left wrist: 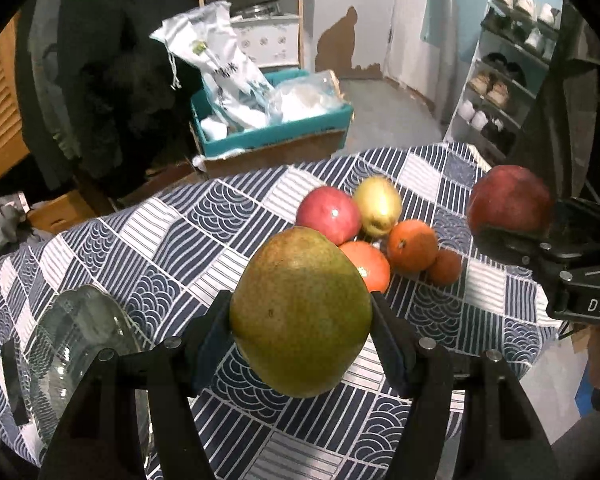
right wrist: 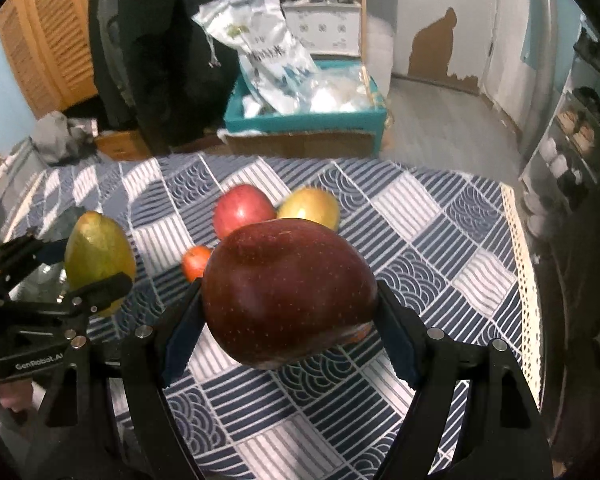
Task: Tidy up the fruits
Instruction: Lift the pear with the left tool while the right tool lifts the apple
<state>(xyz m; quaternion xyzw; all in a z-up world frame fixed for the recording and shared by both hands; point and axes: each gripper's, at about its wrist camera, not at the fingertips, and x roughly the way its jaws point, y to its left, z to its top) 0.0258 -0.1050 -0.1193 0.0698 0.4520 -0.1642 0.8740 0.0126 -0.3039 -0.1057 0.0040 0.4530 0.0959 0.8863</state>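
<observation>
Between the jaws of the left gripper (left wrist: 300, 320) a green mango (left wrist: 300, 312) is clamped above the tablecloth (left wrist: 160, 240), with the glass bowl (left wrist: 72, 336) lower left of them. Between the jaws of the right gripper (right wrist: 290, 300) a dark red apple (right wrist: 288, 292) is grasped. Both fruits are round and smooth, so I think one could slip from the pads and fall on the fruit pile (left wrist: 380, 232).
</observation>
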